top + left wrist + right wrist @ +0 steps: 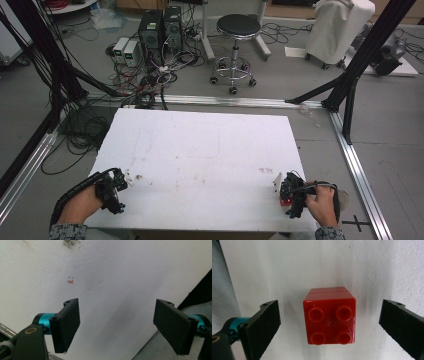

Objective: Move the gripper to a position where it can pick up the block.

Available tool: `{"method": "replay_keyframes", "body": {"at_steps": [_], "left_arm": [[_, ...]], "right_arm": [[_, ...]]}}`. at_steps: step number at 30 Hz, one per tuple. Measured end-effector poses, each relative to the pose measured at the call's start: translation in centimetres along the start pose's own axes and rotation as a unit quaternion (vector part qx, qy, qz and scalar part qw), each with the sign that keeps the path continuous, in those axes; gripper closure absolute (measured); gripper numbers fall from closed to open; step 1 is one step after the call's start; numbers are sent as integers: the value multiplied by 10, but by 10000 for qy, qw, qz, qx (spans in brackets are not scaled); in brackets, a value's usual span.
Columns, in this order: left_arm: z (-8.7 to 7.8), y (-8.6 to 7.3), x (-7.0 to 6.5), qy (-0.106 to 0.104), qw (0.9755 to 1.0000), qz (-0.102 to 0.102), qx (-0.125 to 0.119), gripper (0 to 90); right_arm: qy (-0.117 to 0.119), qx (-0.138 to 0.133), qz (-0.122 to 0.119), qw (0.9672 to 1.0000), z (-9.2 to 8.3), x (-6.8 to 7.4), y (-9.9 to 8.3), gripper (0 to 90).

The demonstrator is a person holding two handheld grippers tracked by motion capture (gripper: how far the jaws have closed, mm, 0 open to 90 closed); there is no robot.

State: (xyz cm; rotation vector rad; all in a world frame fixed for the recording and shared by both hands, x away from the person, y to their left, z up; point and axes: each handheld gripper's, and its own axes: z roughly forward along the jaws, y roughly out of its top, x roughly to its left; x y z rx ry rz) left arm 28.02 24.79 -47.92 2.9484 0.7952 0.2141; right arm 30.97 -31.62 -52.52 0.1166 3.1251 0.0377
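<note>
The white tabletop (200, 150) is bare but for faint smudges. The left gripper (116, 322) hovers near its left edge, jaws wide apart and empty. The right gripper (329, 322) straddles a red brick (329, 317) (two stacked, seemingly) near the right edge, jaws wide, untouching; no grasp begun, nothing obstructs

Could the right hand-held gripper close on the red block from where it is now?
Probably yes. The right hand-held gripper is open, with one jaw on each side of the red block, a clear gap on both sides and nothing between. The block sits studs-up on the white table.
</note>
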Motion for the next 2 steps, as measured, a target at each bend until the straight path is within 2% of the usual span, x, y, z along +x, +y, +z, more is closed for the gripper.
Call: {"method": "replay_keyframes", "body": {"at_steps": [2], "left_arm": [[0, 0, 0, -26, 10000, -12, -25, 217]], "right_arm": [[-6, -18, 13, 10000, 0, 1, -1, 29]]}}
